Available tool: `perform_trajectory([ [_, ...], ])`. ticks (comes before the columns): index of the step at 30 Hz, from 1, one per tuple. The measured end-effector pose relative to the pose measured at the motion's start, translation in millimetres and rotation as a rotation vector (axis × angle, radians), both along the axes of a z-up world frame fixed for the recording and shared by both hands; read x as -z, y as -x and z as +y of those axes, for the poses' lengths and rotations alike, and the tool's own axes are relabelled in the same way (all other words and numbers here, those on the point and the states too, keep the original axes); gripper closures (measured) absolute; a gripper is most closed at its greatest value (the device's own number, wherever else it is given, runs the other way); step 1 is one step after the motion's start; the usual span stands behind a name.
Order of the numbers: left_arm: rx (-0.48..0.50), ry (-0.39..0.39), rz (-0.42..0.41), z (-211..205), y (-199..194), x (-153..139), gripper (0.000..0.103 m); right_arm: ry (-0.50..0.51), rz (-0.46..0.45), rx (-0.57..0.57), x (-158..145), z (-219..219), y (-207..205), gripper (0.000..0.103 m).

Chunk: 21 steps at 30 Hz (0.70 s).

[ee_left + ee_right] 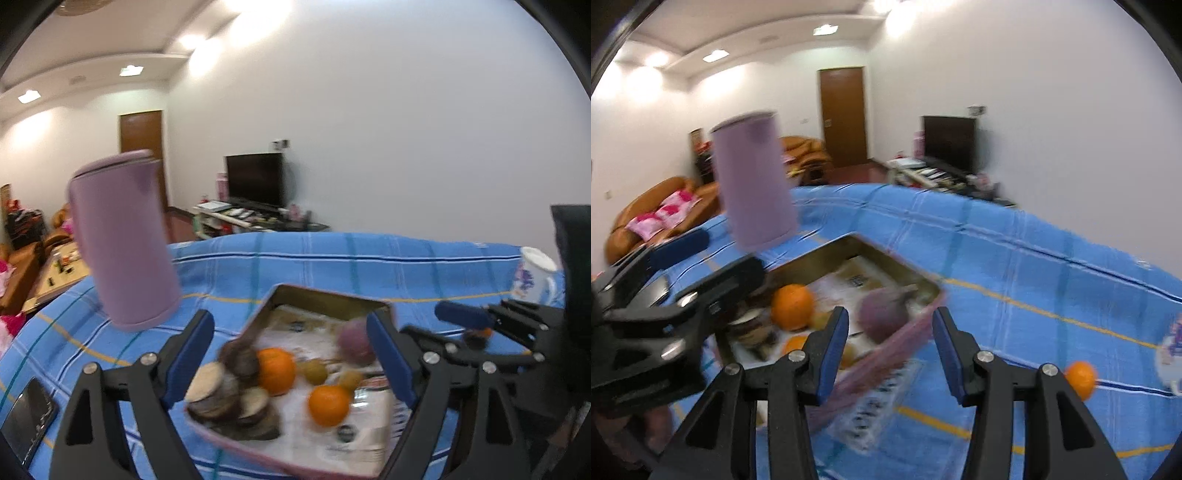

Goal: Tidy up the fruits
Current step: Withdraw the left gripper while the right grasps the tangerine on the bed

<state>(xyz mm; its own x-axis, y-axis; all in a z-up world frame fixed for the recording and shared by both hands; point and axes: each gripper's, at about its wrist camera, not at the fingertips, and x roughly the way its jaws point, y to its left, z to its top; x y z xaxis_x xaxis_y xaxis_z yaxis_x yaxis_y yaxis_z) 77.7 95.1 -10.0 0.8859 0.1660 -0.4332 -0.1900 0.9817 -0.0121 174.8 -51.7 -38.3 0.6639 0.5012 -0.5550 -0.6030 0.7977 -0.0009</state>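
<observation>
We get bright ceiling lights [131, 70] blooming on the wall, motion blur on near objects, heavy fisheye vignetting at corners.

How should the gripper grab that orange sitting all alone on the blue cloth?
Grip the lone orange across its widest middle, coming down from above. It is round and sits clear on the tablecloth, outside the tin tray, so both sides look free. The open right gripper appears nearest.

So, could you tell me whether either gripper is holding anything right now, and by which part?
Nothing is held. The left gripper stands open above the tray of fruit, and the right gripper is open over the tray's corner.
</observation>
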Motion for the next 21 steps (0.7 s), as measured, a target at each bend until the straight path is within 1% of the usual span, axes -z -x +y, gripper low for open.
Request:
perform_trajectory([
  [3,0.044,0.014,0.005,-15.0,-8.9,-12.9,0.016,-0.011,0.005,0.096,-8.8,-27.1,-14.0,0.054],
  [7,0.104,0.030,0.015,-38.7,-21.1,-25.5,0.016,-0.069,0.018,0.275,-14.5,-80.7,-35.5,0.054],
  [8,0.119,0.028,0.021,-47.4,-25.8,-26.5,0.016,-0.077,0.024,0.319,-13.6,-92.9,-39.5,0.053],
  [11,0.148,0.017,0.041,-70.8,-41.8,-20.6,0.013,-0.103,0.063,0.402,-5.2,-119.6,-52.7,0.053],
  [13,0.160,0.014,0.070,-84.1,-55.8,-12.7,0.013,-0.093,0.094,0.433,2.0,-127.5,-58.9,0.053],
  [15,0.181,0.030,0.105,-94.3,-68.1,-5.0,0.013,-0.080,0.115,0.443,7.6,-131.6,-61.9,0.053],
  [17,0.191,0.037,0.136,-105.0,-83.1,5.2,0.013,-0.123,0.181,0.434,15.7,-138.2,-70.0,0.053],
  [21,0.190,0.008,0.167,-118.3,-96.4,21.9,0.013,-0.109,0.213,0.443,25.8,-141.5,-73.8,0.053],
])
